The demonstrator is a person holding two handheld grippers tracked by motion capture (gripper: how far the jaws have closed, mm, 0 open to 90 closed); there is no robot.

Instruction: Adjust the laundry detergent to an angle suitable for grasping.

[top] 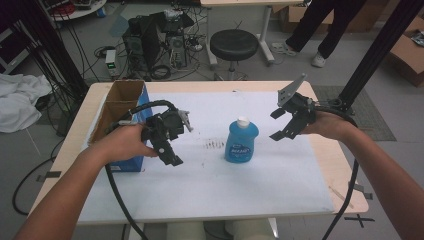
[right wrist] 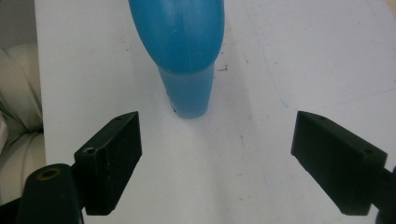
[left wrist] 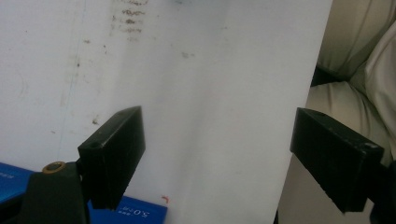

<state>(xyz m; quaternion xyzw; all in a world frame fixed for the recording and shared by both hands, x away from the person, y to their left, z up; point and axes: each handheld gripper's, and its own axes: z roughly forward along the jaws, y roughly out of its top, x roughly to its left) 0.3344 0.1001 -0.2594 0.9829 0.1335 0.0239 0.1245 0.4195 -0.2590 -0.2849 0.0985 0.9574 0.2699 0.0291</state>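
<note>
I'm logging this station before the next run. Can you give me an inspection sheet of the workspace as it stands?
Surface: table under a white sheet, dark smudges near the middle.
Job's things: blue bottle with white cap, upright, mid-table, untouched.
Clutter: open cardboard box with blue side, at the left edge.
Grippers: left gripper beside the box, jaws open, nothing between them; right gripper right of the bottle, open, aimed at it.
Cables: black cable trails from the left gripper off the near edge.
Surroundings: black stool, computer tower, floor cables, a standing person's legs beyond.
</note>
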